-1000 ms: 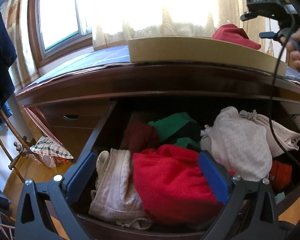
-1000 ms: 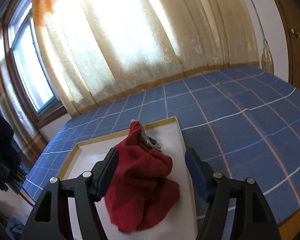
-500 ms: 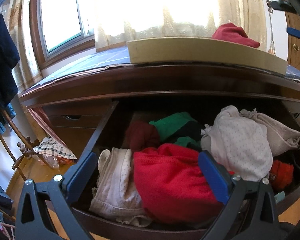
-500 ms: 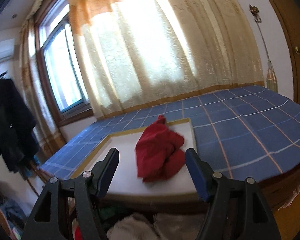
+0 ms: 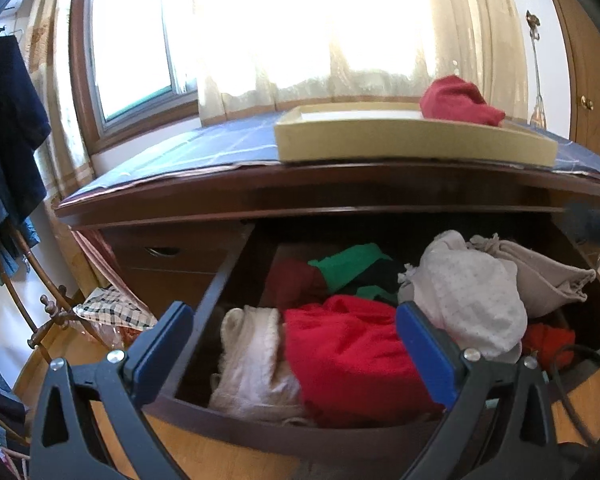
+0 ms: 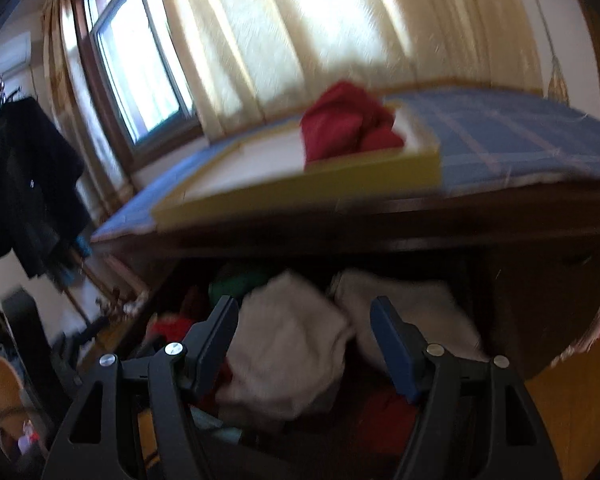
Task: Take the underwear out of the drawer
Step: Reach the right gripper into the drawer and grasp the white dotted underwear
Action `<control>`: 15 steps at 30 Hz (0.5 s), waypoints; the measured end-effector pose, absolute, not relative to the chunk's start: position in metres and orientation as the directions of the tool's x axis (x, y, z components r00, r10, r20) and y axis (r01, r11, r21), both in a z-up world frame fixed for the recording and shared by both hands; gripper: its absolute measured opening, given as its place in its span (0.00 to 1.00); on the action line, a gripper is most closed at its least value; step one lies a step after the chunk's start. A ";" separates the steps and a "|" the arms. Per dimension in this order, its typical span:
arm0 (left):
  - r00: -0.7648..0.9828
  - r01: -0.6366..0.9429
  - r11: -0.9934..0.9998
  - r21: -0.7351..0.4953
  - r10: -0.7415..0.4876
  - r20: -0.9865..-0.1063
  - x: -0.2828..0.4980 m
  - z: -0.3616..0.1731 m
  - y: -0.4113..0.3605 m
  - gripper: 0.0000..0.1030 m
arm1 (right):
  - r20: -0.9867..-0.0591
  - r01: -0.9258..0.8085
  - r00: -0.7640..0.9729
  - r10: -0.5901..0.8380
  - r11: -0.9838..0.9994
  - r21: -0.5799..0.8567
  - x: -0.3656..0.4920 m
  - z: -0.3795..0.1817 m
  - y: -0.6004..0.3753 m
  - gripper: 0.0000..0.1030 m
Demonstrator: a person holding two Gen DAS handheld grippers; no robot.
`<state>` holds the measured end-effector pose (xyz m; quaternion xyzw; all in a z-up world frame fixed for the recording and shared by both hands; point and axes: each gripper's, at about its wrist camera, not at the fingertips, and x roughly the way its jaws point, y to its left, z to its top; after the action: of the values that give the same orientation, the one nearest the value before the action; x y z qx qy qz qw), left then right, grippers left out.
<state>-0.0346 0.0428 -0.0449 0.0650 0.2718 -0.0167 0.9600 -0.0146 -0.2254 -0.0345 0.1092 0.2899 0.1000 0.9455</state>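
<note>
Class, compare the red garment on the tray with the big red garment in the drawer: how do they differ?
The tray garment is darker red and bunched on the tray atop the dresser; the drawer garment is brighter, looks larger, and lies spread among other clothes in the open drawer. Both are crumpled red cloth.
</note>
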 end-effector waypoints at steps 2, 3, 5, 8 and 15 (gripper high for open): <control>0.853 0.060 0.992 0.111 0.007 -0.521 -0.037 -0.045 0.048 1.00 | -0.569 -0.136 0.780 0.260 0.958 0.253 -0.015 -0.047 -0.215 0.69; 0.852 0.055 0.993 0.102 0.006 -0.524 -0.039 -0.046 0.053 1.00 | -0.589 -0.146 0.763 0.267 0.958 0.246 -0.014 -0.052 -0.209 0.69; 0.850 0.054 0.995 0.088 0.001 -0.527 -0.039 -0.046 0.058 1.00 | -0.620 -0.166 0.736 0.272 0.960 0.224 -0.008 -0.057 -0.198 0.69; 0.854 0.039 0.995 0.094 0.016 -0.520 -0.041 -0.046 0.065 1.00 | -0.655 -0.181 0.706 0.268 0.963 0.198 0.002 -0.058 -0.185 0.69; 0.876 0.005 0.994 0.107 0.048 -0.481 -0.042 -0.034 0.075 1.00 | -0.724 -0.196 0.651 0.227 0.972 0.129 0.052 -0.055 -0.162 0.69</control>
<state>-0.0423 0.0749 -0.0336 0.0526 0.2492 0.0110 0.9670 0.0518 -0.1623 -0.0549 0.0193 0.4011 0.1166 0.9084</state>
